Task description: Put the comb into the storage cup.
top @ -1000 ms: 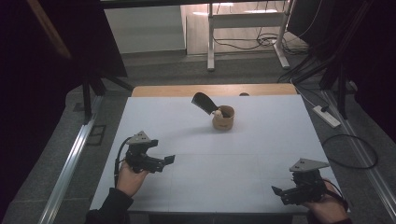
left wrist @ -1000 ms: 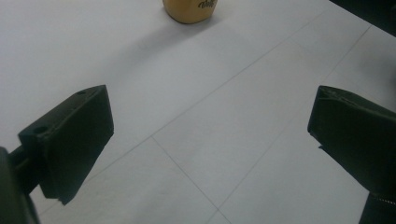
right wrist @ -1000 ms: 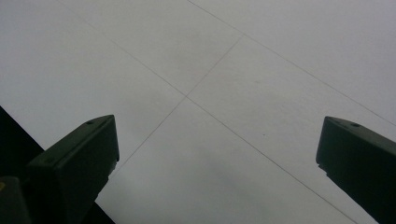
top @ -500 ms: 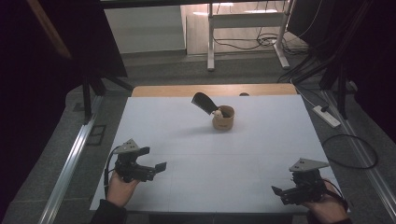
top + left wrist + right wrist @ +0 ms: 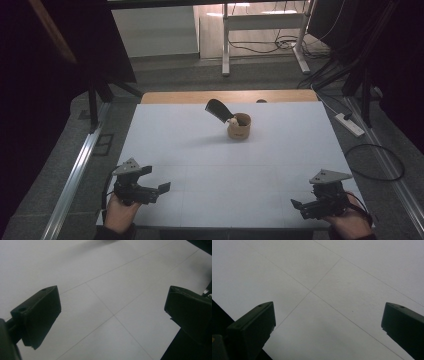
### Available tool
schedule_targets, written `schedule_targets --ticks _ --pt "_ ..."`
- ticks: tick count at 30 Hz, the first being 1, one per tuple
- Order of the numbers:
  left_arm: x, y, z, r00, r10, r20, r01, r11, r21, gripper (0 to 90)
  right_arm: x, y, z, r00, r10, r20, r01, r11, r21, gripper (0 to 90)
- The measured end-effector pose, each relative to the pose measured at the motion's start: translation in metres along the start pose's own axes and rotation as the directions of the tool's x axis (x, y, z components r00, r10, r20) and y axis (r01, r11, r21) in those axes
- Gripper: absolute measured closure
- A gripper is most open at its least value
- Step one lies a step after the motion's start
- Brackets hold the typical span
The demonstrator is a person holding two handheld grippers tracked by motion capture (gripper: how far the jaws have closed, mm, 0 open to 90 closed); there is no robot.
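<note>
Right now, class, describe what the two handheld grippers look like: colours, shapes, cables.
Both are black. The left gripper and right gripper each carry a grey three-cornered plate on top. Their jaws are blocky black pads with small holes. A dark cable loops from the left one.

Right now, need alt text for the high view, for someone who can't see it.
A person holds the left gripper and the right gripper, both open and empty, over the near corners of a white table. Far across it, at the middle, stands a small brown cup with a dark scoop-like tool leaning out of it to the left.
</note>
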State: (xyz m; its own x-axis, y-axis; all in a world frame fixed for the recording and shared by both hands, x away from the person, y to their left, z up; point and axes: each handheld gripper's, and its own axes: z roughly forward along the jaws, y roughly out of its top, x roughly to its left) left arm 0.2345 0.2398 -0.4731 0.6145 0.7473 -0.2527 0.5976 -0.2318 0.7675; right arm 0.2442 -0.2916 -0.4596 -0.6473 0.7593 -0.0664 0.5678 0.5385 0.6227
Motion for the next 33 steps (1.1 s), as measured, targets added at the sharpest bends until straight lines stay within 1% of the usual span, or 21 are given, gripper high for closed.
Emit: schedule_targets --ticks 5,14,20,22,28,30,33 --pt "-0.002 -0.005 -0.003 0.9999 -0.007 -0.009 0.007 0.9999 0.011 1.3 0.0 0.0 0.0 1.0 0.001 0.002 -0.001 1.0 0.001 0.0" --pt "-0.006 -0.012 -0.009 0.9989 0.006 -0.046 -0.004 0.9994 0.035 1.4 -0.001 0.0 0.0 0.9999 0.011 0.008 -0.011 1.0 -0.003 0.0" --pt "-0.008 -0.016 -0.01 0.9982 0.01 -0.059 -0.006 0.9981 0.062 1.4 -0.001 0.0 0.0 0.9998 0.016 0.013 -0.016 1.0 -0.002 0.0" --pt "-0.009 -0.017 -0.01 0.9978 0.013 -0.065 -0.008 0.9979 0.065 1.4 0.0 0.0 0.0 0.9998 0.017 0.014 -0.017 1.0 -0.002 0.0" --pt "-0.009 -0.017 -0.011 0.9975 0.015 -0.069 -0.01 0.9974 0.072 2.2 0.0 0.0 0.0 0.9998 0.016 0.015 -0.016 1.0 -0.003 0.0" --pt "-0.009 -0.017 -0.01 0.9976 0.013 -0.068 -0.007 0.9968 0.079 2.5 0.0 0.0 0.0 0.9998 0.016 0.015 -0.016 1.0 -0.003 0.0" --pt "-0.009 -0.017 -0.01 0.9979 0.01 -0.063 -0.005 0.997 0.077 2.7 0.0 0.0 0.0 0.9997 0.016 0.018 -0.016 1.0 -0.003 0.0"
